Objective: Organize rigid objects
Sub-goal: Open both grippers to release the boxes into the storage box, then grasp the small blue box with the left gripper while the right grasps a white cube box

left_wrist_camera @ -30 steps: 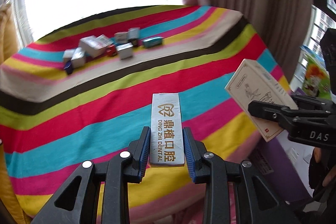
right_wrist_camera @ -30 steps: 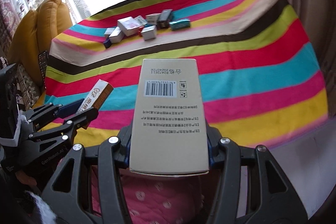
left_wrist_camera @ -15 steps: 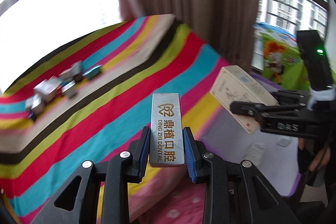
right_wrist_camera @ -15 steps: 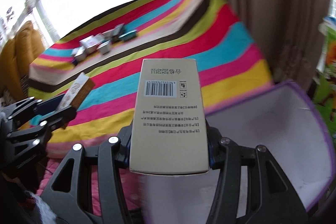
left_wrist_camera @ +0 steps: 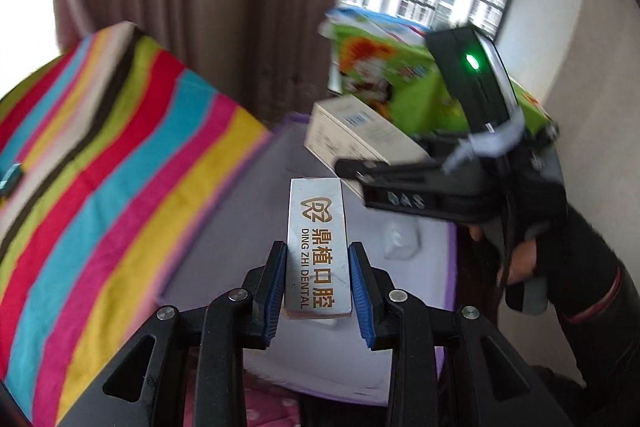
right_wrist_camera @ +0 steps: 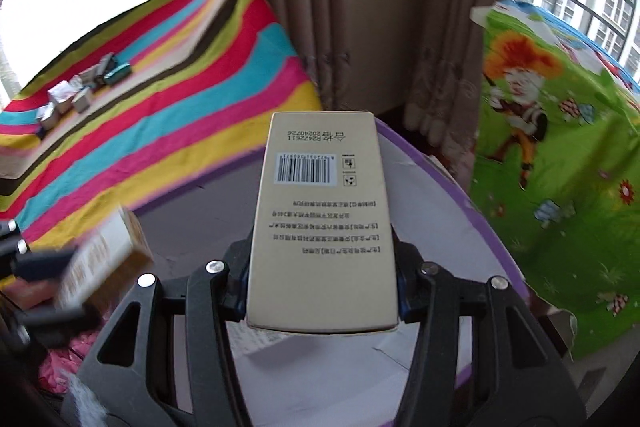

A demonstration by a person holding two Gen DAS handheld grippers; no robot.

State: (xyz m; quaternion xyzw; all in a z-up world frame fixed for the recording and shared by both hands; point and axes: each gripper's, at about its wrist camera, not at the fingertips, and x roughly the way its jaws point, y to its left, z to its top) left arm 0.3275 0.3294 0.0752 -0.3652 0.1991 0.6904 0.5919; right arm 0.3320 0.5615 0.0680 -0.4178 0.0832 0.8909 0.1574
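My left gripper (left_wrist_camera: 318, 285) is shut on a narrow silver box with gold "DING ZHI DENTAL" print (left_wrist_camera: 318, 243), held above a white bin with a purple rim (left_wrist_camera: 224, 259). My right gripper (right_wrist_camera: 322, 283) is shut on a larger beige box with a barcode (right_wrist_camera: 322, 211), also held over that bin (right_wrist_camera: 476, 207). In the left wrist view the beige box (left_wrist_camera: 352, 135) and the right gripper's fingers (left_wrist_camera: 400, 173) show ahead to the right. In the right wrist view the silver box (right_wrist_camera: 100, 259) shows blurred at the lower left.
A striped bed (right_wrist_camera: 160, 67) lies to the left, with several small boxes (right_wrist_camera: 84, 87) at its far side. A green cartoon-printed panel (right_wrist_camera: 560, 167) stands right of the bin. Curtains (right_wrist_camera: 360, 7) hang behind. A small clear packet (left_wrist_camera: 402, 239) lies in the bin.
Both grippers have swung right, away from the bed, and now hold their boxes over the purple-rimmed bin. Both stay shut on their boxes.
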